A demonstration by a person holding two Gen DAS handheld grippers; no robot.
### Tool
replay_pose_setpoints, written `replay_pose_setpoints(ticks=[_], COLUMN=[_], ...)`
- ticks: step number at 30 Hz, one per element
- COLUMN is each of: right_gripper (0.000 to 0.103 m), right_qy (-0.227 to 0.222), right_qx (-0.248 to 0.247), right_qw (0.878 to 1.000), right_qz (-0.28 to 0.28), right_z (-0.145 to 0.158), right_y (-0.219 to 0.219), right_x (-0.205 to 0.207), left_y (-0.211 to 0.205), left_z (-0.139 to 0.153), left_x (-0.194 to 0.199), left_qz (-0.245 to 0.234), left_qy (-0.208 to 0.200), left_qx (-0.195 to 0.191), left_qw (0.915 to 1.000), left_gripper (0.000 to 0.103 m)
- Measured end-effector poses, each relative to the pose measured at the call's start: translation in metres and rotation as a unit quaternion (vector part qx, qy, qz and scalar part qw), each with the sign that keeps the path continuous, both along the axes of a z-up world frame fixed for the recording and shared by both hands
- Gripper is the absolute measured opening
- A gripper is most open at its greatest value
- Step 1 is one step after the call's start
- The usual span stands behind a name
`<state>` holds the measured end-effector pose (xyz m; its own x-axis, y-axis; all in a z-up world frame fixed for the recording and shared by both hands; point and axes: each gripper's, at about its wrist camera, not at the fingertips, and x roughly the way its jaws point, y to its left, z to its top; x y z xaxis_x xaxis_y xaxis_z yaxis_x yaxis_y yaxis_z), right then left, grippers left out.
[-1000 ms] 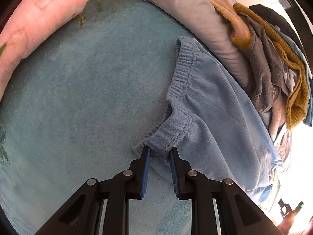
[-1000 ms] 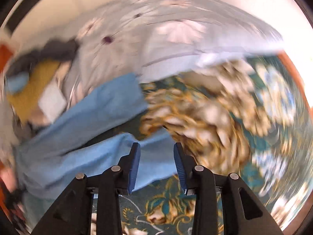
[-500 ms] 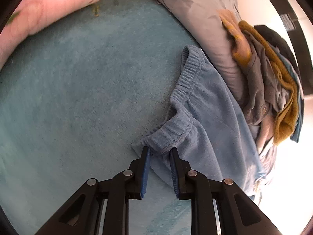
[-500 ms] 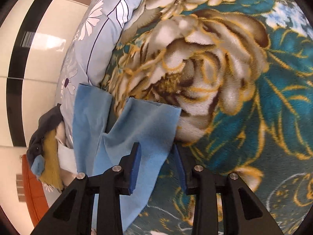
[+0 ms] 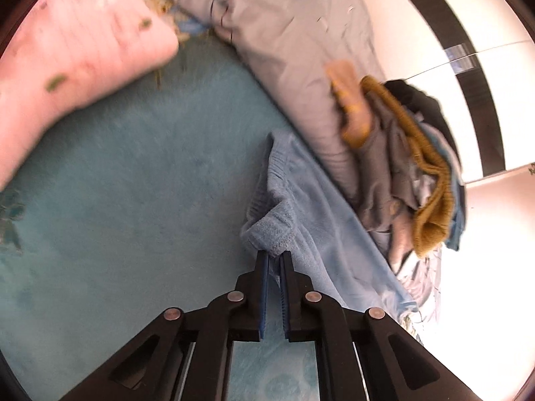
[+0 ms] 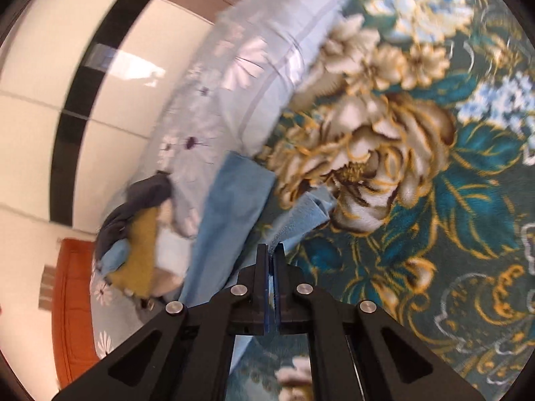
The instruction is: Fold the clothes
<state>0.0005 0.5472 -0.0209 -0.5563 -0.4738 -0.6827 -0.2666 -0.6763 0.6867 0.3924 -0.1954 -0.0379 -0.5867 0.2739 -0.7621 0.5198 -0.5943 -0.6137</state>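
Two hand-held grippers pinch a pair of light blue trousers on a bed.

The left hand-held gripper (image 5: 274,260) is clamped on the ribbed waistband (image 5: 267,230) of the light blue trousers (image 5: 321,220), which lie on a teal plush blanket (image 5: 133,200) between a pink pillow (image 5: 67,67) and a grey floral pillow (image 5: 294,50), beside a heap of clothes (image 5: 411,167). The right hand-held gripper (image 6: 271,255), its jaws nearly together, grips a trouser leg hem (image 6: 301,214) over the blanket's gold-flowered part (image 6: 384,153).
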Motion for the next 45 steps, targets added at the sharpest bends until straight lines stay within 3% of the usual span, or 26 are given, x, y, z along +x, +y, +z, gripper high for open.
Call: replay_pose_setpoints(ticks=[1,4,5,10,15,21,24,26,30,33,35,37,42,45], right_gripper=[0.002,0.002,0.002,0.002,0.002,0.003,0.003,0.004,0.004,0.004,0.017,0.033,0.037,0.037], right_qy=[0.003,-0.033,-0.053,-0.1,-0.122,-0.144,-0.147,-0.142,-0.114,-0.093,-0.081,-0.072,-0.083,-0.101], right_qx=[0.005,0.031,0.042,0.042,0.038,0.052,0.08,0.102,0.127,0.117,0.098,0.074,0.04,0.032], right_qw=[1.0,0.999,0.998,0.994,0.992,0.988,0.985,0.984,0.985,0.988,0.991,0.993,0.992,0.991], right_qz=[0.004,0.017,0.02,0.001,-0.013,-0.025,-0.033,-0.034,0.0,0.029,0.043,0.055,0.088,0.082], right_z=[0.003,-0.014,-0.024,-0.053,-0.066,-0.065,-0.056,-0.046,-0.027,-0.018,-0.015,-0.015,-0.028,-0.042], right_y=[0.001,0.006,0.007,0.017,0.026,0.037,0.048,0.054,0.042,0.013,-0.012,-0.047,-0.127,-0.157], right_x=[0.01,0.041,0.049,0.076,0.093,0.096,0.097,0.091,0.043,-0.014,-0.048,-0.092,-0.168,-0.192], left_y=[0.011,0.014,0.018,0.003,-0.01,-0.006,-0.003,0.005,0.01,0.01,0.015,0.013,0.01,0.006], left_z=[-0.001,-0.031,-0.044,-0.069,-0.067,-0.064,-0.063,-0.061,-0.056,-0.052,-0.05,-0.046,-0.049,-0.055], left_x=[-0.032,-0.064,-0.081,-0.069,-0.059,-0.076,-0.095,-0.135,-0.183,-0.224,-0.253,-0.27,-0.322,-0.337], left_qz=[-0.003,-0.005,-0.003,0.014,0.022,-0.002,-0.02,-0.032,-0.063,-0.07,-0.068,-0.061,-0.05,-0.06], left_qy=[-0.002,-0.04,-0.055,-0.098,-0.09,-0.087,-0.092,-0.091,-0.098,-0.092,-0.084,-0.082,-0.081,-0.082], left_qx=[-0.008,-0.028,-0.03,-0.032,-0.027,-0.035,-0.051,-0.06,-0.087,-0.093,-0.095,-0.095,-0.108,-0.114], left_qw=[1.0,0.9988,0.998,0.9946,0.9954,0.9955,0.9943,0.9935,0.9893,0.989,0.9896,0.9902,0.9895,0.9883], left_gripper=[0.007,0.007,0.0,0.0,0.0,0.001,0.001,0.001,0.008,0.033,0.052,0.056,0.06,0.06])
